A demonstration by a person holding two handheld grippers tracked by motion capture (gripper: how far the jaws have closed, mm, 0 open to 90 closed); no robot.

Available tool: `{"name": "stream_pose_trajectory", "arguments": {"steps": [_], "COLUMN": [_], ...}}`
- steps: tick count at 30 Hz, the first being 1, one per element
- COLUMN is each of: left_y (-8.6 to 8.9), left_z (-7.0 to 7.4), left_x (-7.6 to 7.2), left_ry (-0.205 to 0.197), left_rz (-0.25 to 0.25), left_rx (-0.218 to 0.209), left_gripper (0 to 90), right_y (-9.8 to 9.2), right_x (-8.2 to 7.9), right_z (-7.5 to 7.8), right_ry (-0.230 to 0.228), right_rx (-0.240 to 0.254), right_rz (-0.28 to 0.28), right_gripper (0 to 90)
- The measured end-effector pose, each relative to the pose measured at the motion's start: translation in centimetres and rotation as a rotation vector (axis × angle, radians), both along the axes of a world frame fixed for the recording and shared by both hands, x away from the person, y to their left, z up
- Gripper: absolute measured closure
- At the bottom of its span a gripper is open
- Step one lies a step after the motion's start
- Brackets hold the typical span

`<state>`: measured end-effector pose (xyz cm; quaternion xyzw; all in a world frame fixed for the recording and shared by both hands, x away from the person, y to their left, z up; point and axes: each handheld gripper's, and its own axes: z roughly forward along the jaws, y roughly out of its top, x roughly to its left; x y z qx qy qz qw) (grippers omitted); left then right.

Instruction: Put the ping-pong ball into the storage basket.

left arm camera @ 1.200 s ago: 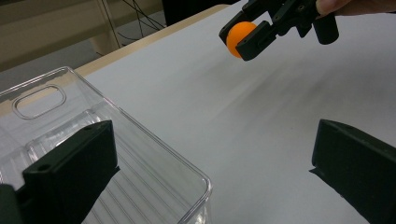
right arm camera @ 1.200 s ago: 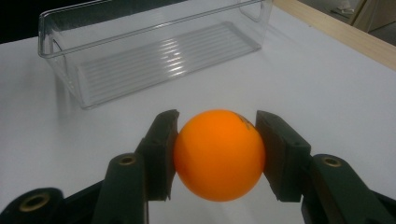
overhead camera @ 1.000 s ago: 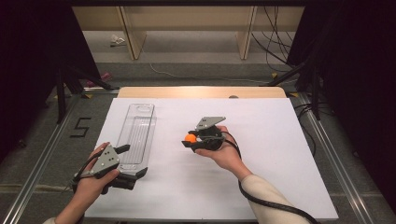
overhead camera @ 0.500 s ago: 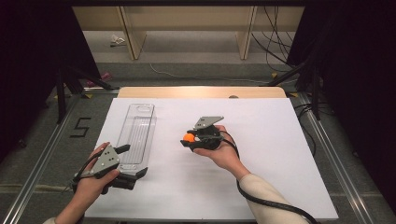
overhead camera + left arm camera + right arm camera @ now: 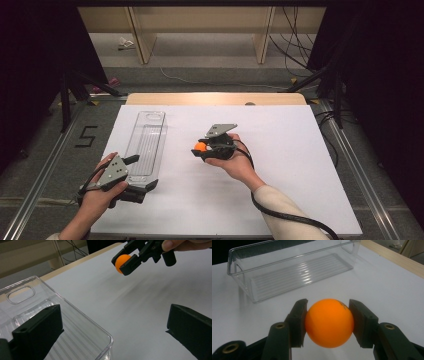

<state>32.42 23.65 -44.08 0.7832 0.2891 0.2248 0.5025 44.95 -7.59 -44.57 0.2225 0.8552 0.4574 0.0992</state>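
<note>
My right gripper (image 5: 199, 148) hovers over the middle of the white table, shut on an orange ball (image 5: 200, 146). The ball (image 5: 329, 322) sits squarely between the two jaws, slightly above the surface. A long clear plastic tray (image 5: 148, 141) lies to the gripper's left, lengthwise and with nothing in it (image 5: 294, 267). My left gripper (image 5: 141, 173) is wide open at the tray's near end, one jaw over the tray's corner (image 5: 100, 331) and the other over bare table. In the left gripper view the ball (image 5: 120, 262) hangs in the right gripper (image 5: 126, 262) at the upper right.
The white table top (image 5: 280, 165) has a wooden strip (image 5: 215, 98) along its far edge. A black cable (image 5: 285, 216) trails from the right gripper toward the near right. Metal rails (image 5: 345, 150) flank the table, and a "5" (image 5: 86, 136) is marked on the floor at left.
The right gripper, with the ball in it, has drifted a little to the left toward the tray. The left gripper and the tray have stayed put.
</note>
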Motion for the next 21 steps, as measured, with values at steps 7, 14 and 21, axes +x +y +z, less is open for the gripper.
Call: {"name": "stream_pose_trajectory", "arguments": {"steps": [7,14,21], "left_y": [0.0,0.0,0.0], "left_z": [0.0,0.0,0.0], "left_x": [0.0,0.0,0.0], "left_ry": [-0.002,0.000,0.000], "left_rz": [0.000,0.000,-0.001], "left_rx": [-0.001,-0.003,-0.003], "left_gripper": [0.0,0.0,0.0], "right_y": [0.4,0.8,1.1], "right_x": [0.1,0.3,0.4], "right_z": [0.0,-0.1,0.0], "right_ry": [0.002,0.002,0.009], "right_rx": [0.005,0.003,0.005], "right_rz": [0.000,0.004,0.004], "right_gripper": [51.4,51.4,51.4]}}
